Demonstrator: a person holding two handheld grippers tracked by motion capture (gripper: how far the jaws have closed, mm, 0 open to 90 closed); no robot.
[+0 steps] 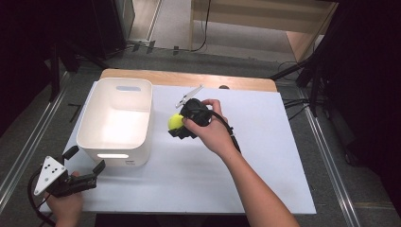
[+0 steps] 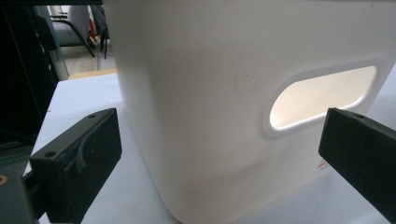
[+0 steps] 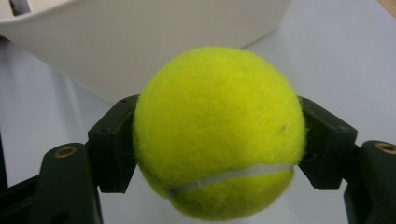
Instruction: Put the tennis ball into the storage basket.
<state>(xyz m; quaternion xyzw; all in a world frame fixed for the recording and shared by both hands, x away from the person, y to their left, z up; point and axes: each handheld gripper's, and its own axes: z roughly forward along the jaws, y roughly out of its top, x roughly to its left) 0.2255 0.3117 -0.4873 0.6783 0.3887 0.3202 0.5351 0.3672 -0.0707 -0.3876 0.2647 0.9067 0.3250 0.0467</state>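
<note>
Clearance first — our right gripper (image 1: 180,124) pinches the tennis ball (image 1: 175,121); we lift it over the white bin's (image 1: 142,127) rim, left gripper (image 1: 85,164) spread — idle.

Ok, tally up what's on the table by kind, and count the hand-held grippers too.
Tennis ball, yellow-green: 1
Bin, white plastic: 1
Hand-held grippers: 2, the left hand-held gripper open by the bin, the right hand-held gripper shut on the tennis ball
Total: 4

High view looks down; both gripper views face the white bin (image 1: 116,120) closely.
</note>
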